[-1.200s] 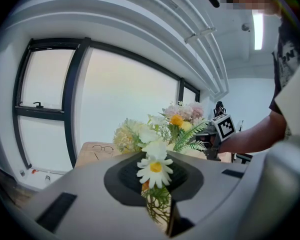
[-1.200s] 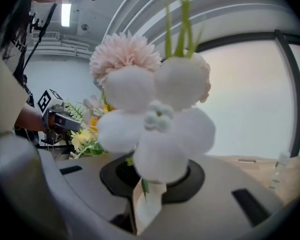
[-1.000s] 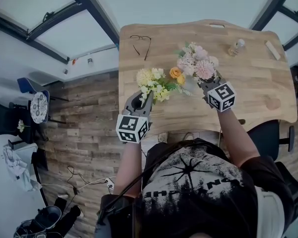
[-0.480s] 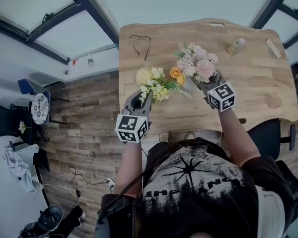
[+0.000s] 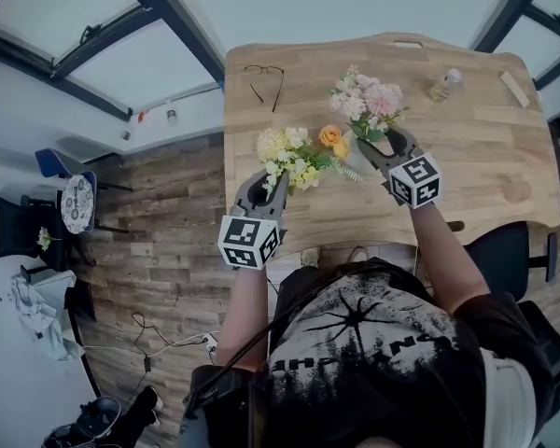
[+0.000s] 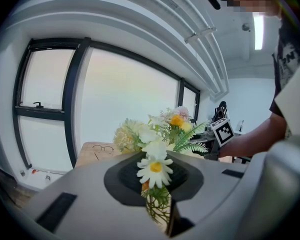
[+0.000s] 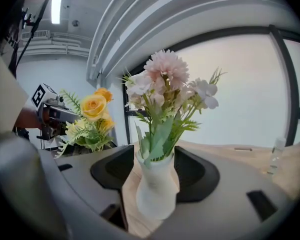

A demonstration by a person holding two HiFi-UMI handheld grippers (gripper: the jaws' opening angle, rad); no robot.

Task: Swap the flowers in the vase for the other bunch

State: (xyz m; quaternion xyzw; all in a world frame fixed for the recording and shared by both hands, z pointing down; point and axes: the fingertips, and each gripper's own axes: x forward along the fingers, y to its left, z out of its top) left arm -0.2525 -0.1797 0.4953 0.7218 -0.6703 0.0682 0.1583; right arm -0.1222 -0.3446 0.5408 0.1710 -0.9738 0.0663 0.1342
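Note:
In the head view, a bunch of yellow and orange flowers [image 5: 294,157] hangs over the table's near left part, and my left gripper [image 5: 267,183] is shut on its stems. In the left gripper view, a white daisy [image 6: 155,166] and green stems stick up between the closed jaws of my left gripper [image 6: 159,206]. A white vase [image 7: 155,191] holding pink and white flowers [image 7: 162,79] stands upright on the table. My right gripper [image 7: 155,176] has its jaws opening on either side of the vase, with the pads clear of it. Seen from the head, the pink flowers [image 5: 369,101] stand just beyond my right gripper [image 5: 380,146].
On the wooden table [image 5: 467,175], a pair of glasses [image 5: 264,77] lies at the far left. A small bottle [image 5: 445,86] and a small wooden block [image 5: 513,93] sit at the far right. A dark chair [image 5: 523,250] stands beside the table's near right edge.
My right gripper's jaws have opened off the vase. The vase with the pink flowers has gone from tilted to upright, slightly farther away. My left gripper has kept still with the yellow bunch.

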